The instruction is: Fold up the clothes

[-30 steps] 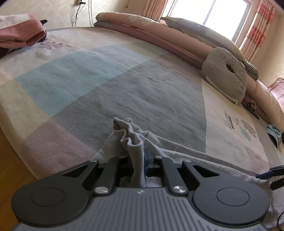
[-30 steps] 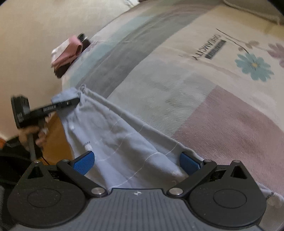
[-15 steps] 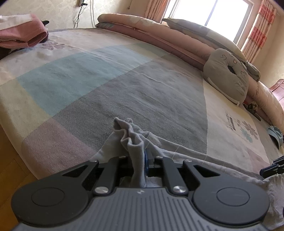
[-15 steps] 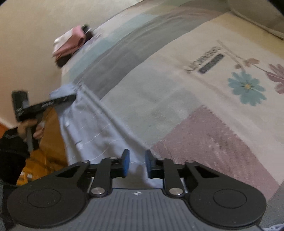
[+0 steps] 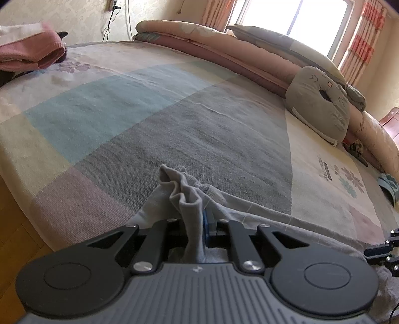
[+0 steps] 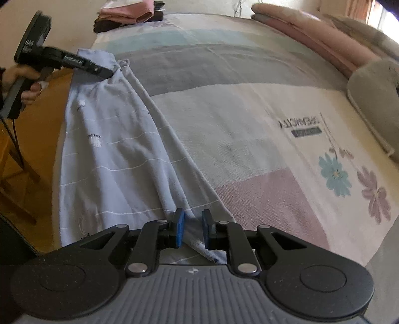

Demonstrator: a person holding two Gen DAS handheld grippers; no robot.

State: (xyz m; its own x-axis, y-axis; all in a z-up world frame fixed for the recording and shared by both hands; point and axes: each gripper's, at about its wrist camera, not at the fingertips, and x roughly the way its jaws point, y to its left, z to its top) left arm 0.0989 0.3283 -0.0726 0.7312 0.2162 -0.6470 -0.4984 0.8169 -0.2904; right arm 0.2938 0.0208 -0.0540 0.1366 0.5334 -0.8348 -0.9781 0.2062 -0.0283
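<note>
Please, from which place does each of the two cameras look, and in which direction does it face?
Left wrist: sits on the left gripper, low at the bed's near edge, facing across to the window; its jaws pinch the bunched grey garment.
Right wrist: sits on the right gripper, facing along the bed's edge toward the pink clothes; a hand holding the left gripper shows.
Shared: the garment, bed, pink clothes, grey cushion.

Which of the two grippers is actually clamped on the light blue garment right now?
The left gripper: its jaws are shut on a bunched corner of the light blue garment. The right gripper shows a gap between its blue pads, cloth lying loosely between.
</note>
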